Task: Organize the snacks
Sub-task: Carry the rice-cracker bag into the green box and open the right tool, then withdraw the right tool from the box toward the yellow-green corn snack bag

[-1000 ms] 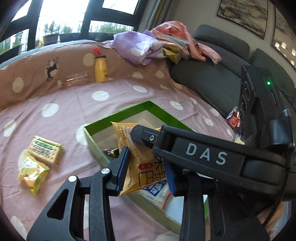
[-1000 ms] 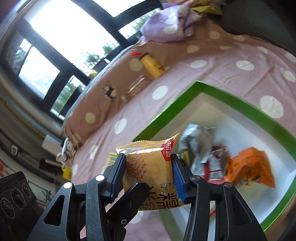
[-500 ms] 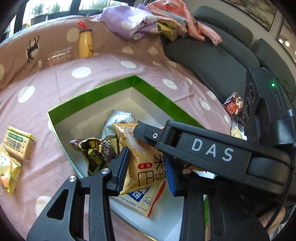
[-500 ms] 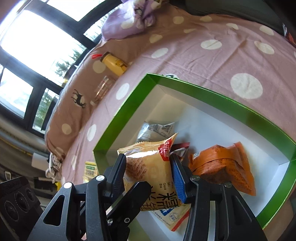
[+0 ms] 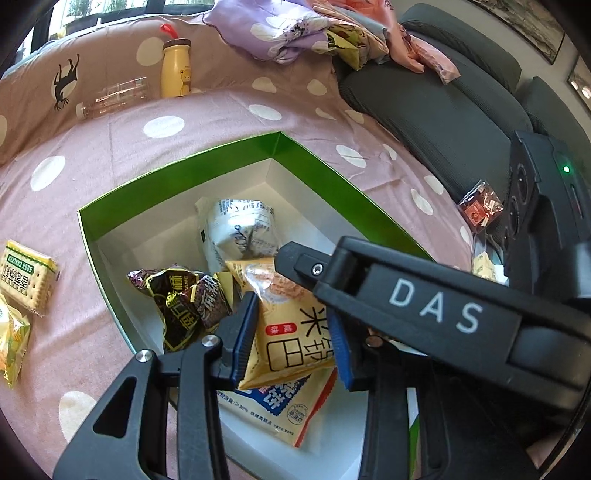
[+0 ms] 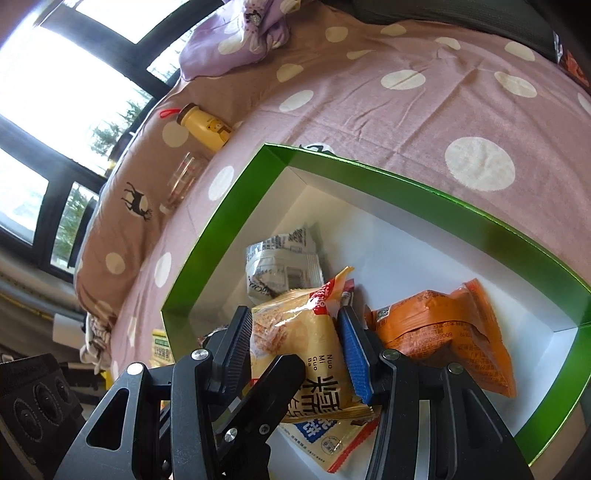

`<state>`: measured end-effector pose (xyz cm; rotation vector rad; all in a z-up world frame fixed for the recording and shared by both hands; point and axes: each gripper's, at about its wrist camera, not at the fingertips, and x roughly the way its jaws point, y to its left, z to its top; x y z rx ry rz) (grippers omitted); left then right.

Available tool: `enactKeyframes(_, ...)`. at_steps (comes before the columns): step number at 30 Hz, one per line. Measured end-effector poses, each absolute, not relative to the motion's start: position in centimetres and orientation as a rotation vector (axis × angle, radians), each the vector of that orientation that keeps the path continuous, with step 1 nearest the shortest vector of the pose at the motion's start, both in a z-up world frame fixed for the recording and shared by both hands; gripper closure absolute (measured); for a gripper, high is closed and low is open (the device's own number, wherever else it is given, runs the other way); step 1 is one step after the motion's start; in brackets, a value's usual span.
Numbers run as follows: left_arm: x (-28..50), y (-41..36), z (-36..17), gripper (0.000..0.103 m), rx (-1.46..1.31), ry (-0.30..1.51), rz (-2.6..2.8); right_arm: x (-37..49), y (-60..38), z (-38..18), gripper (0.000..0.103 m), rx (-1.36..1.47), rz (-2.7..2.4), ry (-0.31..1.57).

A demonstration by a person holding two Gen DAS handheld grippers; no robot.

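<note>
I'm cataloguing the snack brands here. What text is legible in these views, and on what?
"DAS": right tongs, seen in the left wrist view.
"Nuo Mi Guo Ba": yellow rice-cracker pack, gripped by both tongs; left tongs.
"GOOD CRACKER": cracker packet on the bedsheet.
Grey, dark and orange packs in the green box: print unreadable.

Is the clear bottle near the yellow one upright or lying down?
Lying down. The clear bottle rests on its side on the dotted cover, against the cushion, while the yellow bottle beside it stands upright.

I'm in a home living room, probably: grey sofa [image 5: 436, 110], polka-dot cloth [image 5: 229, 110], framed pictures [image 5: 528, 26], big windows [image 6: 55, 88].
</note>
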<state>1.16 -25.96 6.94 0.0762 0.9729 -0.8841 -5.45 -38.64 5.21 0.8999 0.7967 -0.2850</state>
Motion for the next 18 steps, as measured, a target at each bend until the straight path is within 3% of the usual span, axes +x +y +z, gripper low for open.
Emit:
enactKeyframes(6,1.0,-24.7,7.6,0.056,0.063,0.96,-0.848,-5.6,-38.4,5.6,0.051,0.871,-0.311,0.781)
enactKeyframes(10,0.5,-22.6,9.1,0.037,0.065,0.907,-0.82,-6.0,-38.2,6.7,0.05,0.838,-0.341,0.737)
enactKeyframes(13,0.3,-20.8,9.9,0.018,0.062,0.879,-0.783,-6.0,-37.7,7.4,0.043,0.811,-0.344,0.709)
enactKeyframes(18,0.0,-16.6,11.2,0.014,0.065,0.811,-0.667,-5.6,-36.2,8.4,0.028,0.753,-0.308,0.673)
